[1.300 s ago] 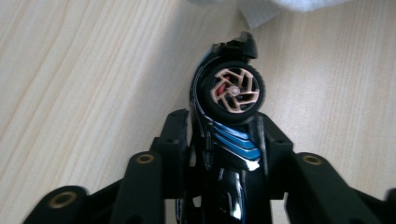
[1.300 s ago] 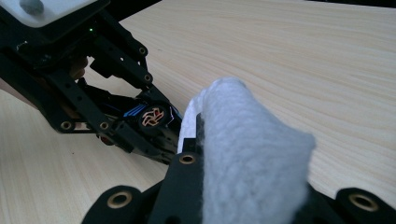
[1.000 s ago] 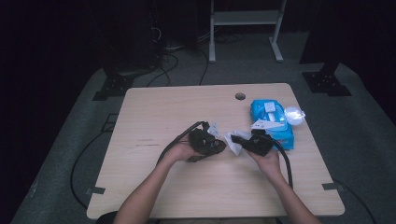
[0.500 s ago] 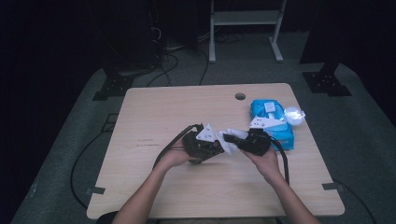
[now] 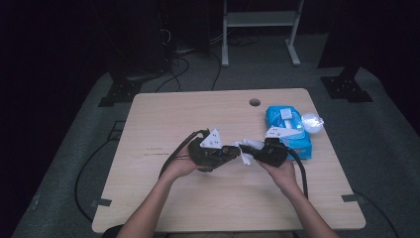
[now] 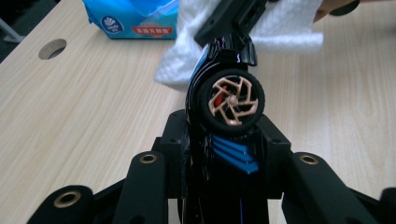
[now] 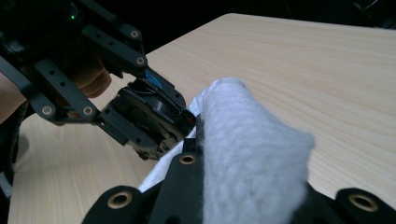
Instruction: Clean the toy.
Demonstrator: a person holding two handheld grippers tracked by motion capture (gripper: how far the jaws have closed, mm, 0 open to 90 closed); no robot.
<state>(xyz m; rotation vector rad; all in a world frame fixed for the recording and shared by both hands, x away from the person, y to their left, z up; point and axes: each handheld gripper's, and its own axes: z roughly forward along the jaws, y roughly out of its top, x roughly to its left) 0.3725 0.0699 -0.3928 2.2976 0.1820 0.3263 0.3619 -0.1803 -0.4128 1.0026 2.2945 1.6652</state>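
One table [image 5: 163, 198], one blue wipes pack [image 5: 287, 130] at its right. Left gripper [image 5: 233, 152] clamps one black toy car [image 6: 224, 116], nose toward the right gripper [image 5: 246, 151] — which is pinched on one white wipe [image 7: 252, 154], touching the car's front, mid-table.

toy car [image 6: 227, 140] rear hidden between jaws, blue wipes pack [image 6: 133, 18] cropped by frame top
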